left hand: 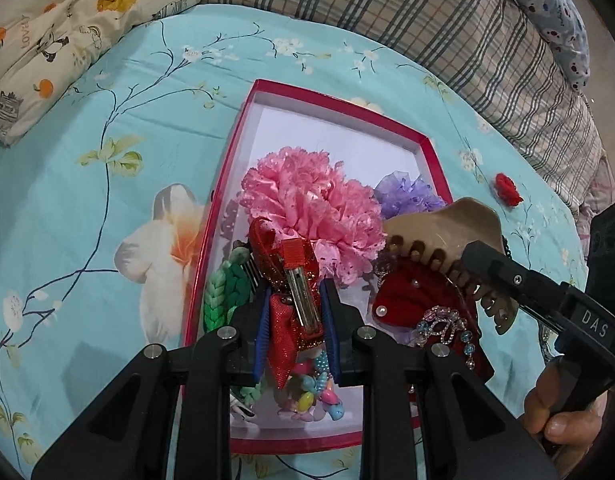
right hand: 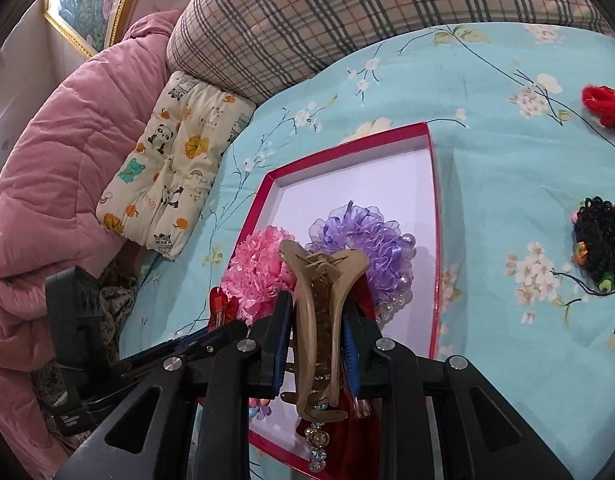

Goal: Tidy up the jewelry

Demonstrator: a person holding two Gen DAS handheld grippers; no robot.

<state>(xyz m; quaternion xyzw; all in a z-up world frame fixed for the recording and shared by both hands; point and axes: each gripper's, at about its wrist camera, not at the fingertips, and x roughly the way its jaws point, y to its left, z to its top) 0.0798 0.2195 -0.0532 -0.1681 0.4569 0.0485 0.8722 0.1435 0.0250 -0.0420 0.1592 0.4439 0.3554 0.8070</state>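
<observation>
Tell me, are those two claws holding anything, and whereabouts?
Left claw pinches a red bow hair clip at its middle; right claw grips a tan claw clip across its sides.

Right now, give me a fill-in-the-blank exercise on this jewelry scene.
1. The left gripper is shut on a ____ bow hair clip.
2. The right gripper is shut on a tan ____ clip.
3. The pink flower lies inside the red-rimmed ____.
4. The black hair piece lies on the ____ bedsheet.

Missing words: red; claw; box; blue
</observation>
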